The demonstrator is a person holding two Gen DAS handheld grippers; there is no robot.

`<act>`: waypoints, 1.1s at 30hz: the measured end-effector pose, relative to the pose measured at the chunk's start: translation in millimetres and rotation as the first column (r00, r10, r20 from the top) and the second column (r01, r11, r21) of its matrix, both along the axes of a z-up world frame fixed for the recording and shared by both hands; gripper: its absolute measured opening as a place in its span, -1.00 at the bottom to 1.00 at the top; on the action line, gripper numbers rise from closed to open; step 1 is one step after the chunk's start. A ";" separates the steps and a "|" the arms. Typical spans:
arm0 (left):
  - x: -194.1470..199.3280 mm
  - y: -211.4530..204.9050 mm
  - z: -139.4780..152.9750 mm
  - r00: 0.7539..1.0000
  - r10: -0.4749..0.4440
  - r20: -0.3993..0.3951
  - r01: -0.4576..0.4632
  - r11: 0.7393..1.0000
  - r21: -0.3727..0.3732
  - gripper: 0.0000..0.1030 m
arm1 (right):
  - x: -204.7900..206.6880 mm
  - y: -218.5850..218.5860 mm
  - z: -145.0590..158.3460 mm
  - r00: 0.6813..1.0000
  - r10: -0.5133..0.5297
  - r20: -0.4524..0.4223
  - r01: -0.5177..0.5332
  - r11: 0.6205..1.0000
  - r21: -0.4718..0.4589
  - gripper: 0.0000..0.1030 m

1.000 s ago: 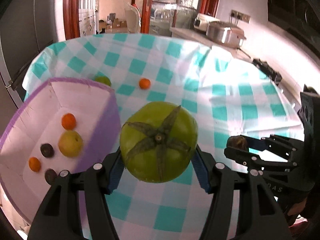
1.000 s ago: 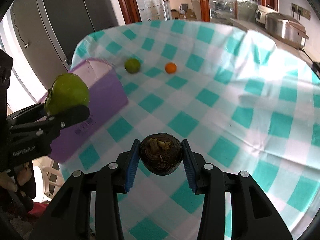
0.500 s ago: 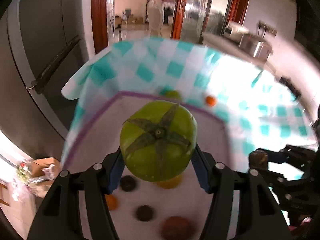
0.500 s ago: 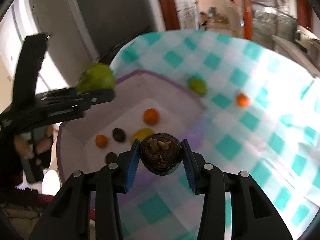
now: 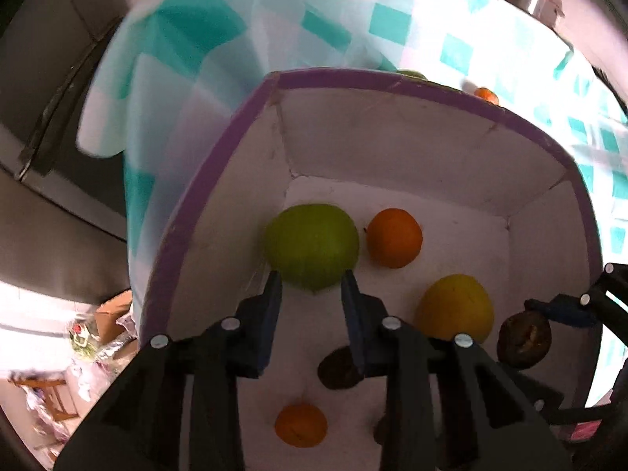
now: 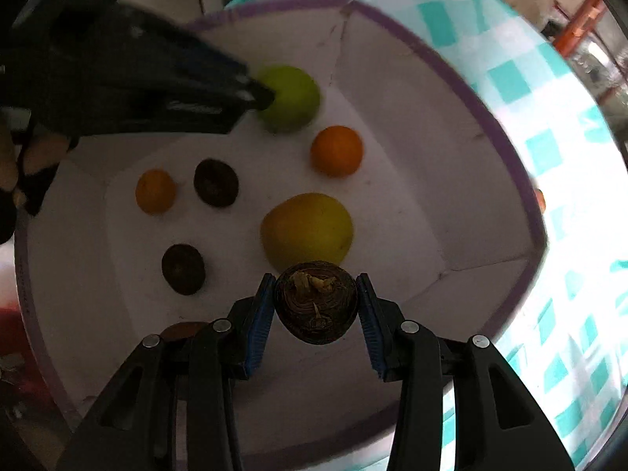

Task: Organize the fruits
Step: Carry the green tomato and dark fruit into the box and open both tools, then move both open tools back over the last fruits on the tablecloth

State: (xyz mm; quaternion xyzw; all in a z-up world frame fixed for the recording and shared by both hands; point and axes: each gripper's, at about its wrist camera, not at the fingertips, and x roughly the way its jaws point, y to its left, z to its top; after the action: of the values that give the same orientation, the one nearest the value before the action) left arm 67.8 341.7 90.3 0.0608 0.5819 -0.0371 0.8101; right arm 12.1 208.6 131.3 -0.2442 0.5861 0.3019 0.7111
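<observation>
The purple-rimmed white box (image 5: 392,78) lies under both grippers. A big green fruit (image 5: 312,243) rests on its floor near the far left corner, also seen in the right wrist view (image 6: 292,98). My left gripper (image 5: 310,278) points down with its tips at the fruit's near edge. Its jaws are closing, narrow, with nothing between the pads. My right gripper (image 6: 316,298) is shut on a dark brown round fruit (image 6: 316,306) and hovers over the box's near side. The same brown fruit (image 5: 524,339) shows at the right of the left wrist view.
Inside the box lie an orange (image 5: 394,237), a yellow fruit (image 5: 455,308), a small orange (image 5: 300,426) and dark small fruits (image 6: 216,182). Beyond the far rim, a small orange (image 5: 486,94) sits on the teal checked cloth (image 5: 314,19). A person's hand (image 6: 23,168) shows at left.
Both grippers swung from over the cloth to above the box and tilted down. The green fruit left the left jaws and now lies in the box; those jaws narrowed.
</observation>
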 end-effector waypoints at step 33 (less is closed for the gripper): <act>-129.8 -80.7 149.7 0.768 0.316 0.557 -0.321 0.942 -0.092 0.97 | -6.3 -272.6 71.1 0.837 -0.542 0.077 0.457 0.770 0.445 0.68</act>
State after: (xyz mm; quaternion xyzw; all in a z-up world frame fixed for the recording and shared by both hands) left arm -62.1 260.9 240.0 -0.0271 0.3182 0.1230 0.9396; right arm 5.8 -64.0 202.4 0.0461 0.4786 0.1903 0.8559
